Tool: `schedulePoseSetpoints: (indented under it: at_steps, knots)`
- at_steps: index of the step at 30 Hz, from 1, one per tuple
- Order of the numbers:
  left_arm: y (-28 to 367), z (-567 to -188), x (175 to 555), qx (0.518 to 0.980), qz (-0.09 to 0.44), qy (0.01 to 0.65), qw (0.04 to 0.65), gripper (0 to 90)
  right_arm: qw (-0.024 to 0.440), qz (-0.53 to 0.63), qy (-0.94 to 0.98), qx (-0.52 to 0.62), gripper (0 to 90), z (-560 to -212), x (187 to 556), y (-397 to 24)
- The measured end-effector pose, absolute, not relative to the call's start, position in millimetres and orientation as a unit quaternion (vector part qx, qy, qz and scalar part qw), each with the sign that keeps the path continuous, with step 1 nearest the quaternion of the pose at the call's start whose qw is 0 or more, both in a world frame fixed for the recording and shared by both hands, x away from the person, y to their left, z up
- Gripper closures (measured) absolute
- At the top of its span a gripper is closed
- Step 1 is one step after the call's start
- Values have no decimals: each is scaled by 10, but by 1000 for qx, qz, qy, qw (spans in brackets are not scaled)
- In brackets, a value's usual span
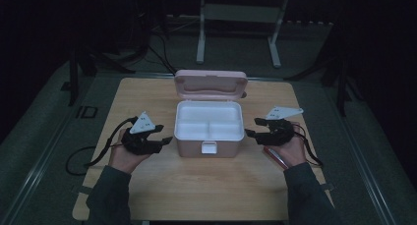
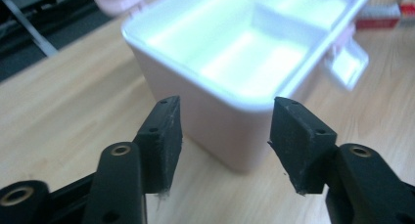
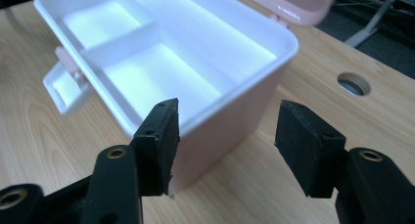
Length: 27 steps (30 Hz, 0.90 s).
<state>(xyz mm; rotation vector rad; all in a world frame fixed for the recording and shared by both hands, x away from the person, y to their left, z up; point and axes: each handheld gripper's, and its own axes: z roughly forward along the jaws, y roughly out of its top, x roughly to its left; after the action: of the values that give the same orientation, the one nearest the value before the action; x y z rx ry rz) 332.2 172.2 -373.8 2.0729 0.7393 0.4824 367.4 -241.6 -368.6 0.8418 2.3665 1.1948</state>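
A pink box [image 1: 192,147] with a white, divided inner tray stands in the middle of the wooden table [image 1: 147,185]. Its lid [image 1: 210,83] is tipped up at the back and its front latch [image 1: 208,148] hangs down. The compartments look empty. My left gripper [image 1: 165,133] hovers just left of the box, jaws open with nothing between them. In the left gripper view, the left gripper [image 2: 225,136] faces a corner of the box [image 2: 205,126]. My right gripper [image 1: 252,126] hovers just right of the box, also open. In the right gripper view, the right gripper [image 3: 226,141] frames the box's other corner [image 3: 230,121].
A flat red object [image 1: 275,157] lies on the table under the right hand; it also appears as a red object [image 2: 381,16] beyond the box. A round hole [image 3: 353,83] sits in the tabletop near the box. White stand legs [image 1: 236,33] and cables lie on the floor behind.
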Motion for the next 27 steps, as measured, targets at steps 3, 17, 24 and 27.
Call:
schedulePoseSetpoints:
  at_steps: [3,17,24,27]
  knots:
    - [1680,-3693,3401,828,182,311,430,406,169,426,835,304,399,-3690,3732,-2353]
    - [1438,-3944,3754,835,142,338,411,405,137,400,848,319,421,-3885,3895,-2161]
    - [1408,-3934,3716,835,146,331,415,437,132,406,845,323,463,-3876,3834,-2210]
    - [1368,-3936,3690,836,145,328,415,436,132,408,843,325,465,-3880,3792,-2261]
